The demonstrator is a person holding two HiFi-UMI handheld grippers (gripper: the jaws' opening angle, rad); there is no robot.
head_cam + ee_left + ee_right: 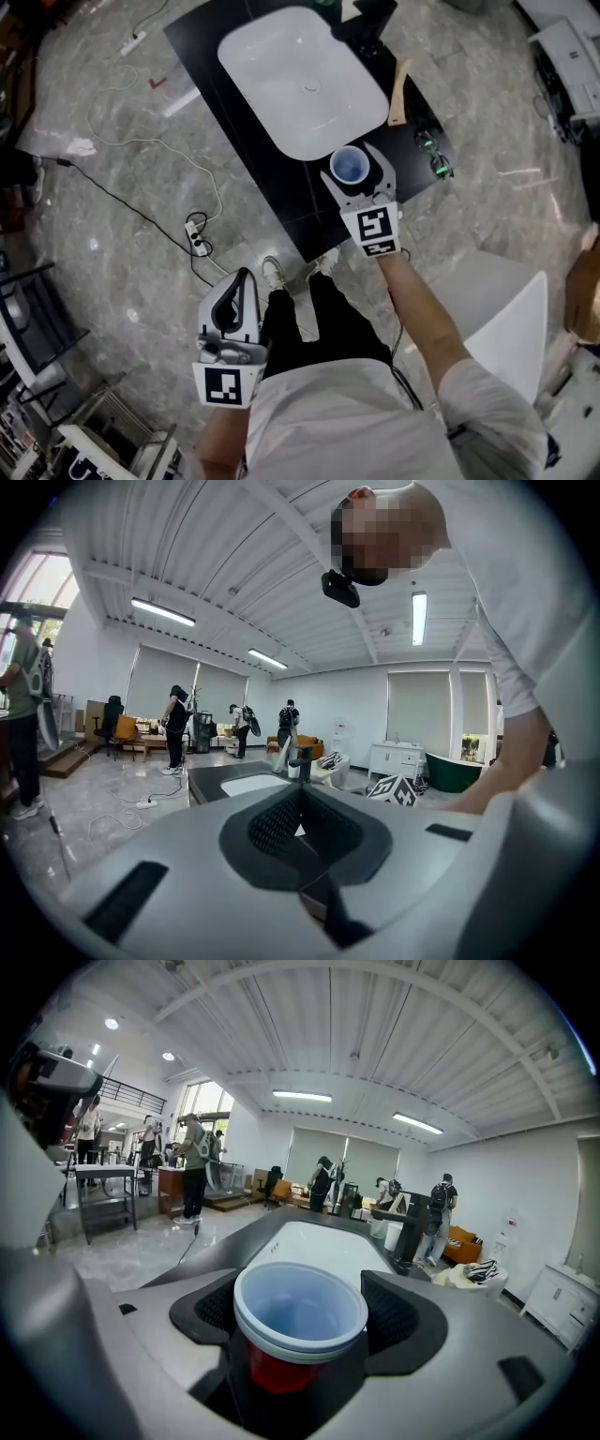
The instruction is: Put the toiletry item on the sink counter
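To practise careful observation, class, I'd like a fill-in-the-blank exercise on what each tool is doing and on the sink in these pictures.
1. The right tool is shut on a blue-and-red ___.
2. On the left tool, the jaws are ___, with nothing between them.
3. The white basin sits in a ___ counter.
Missing words: cup; shut; black.

Even, bright light falls from ceiling strip lights (162,612) and a window (202,1101), leaving soft shadows and a pale sheen on the marble floor (112,234) and white sink basin (281,66), while both gripper views bulge, black-cornered and blurred nearest the lens.
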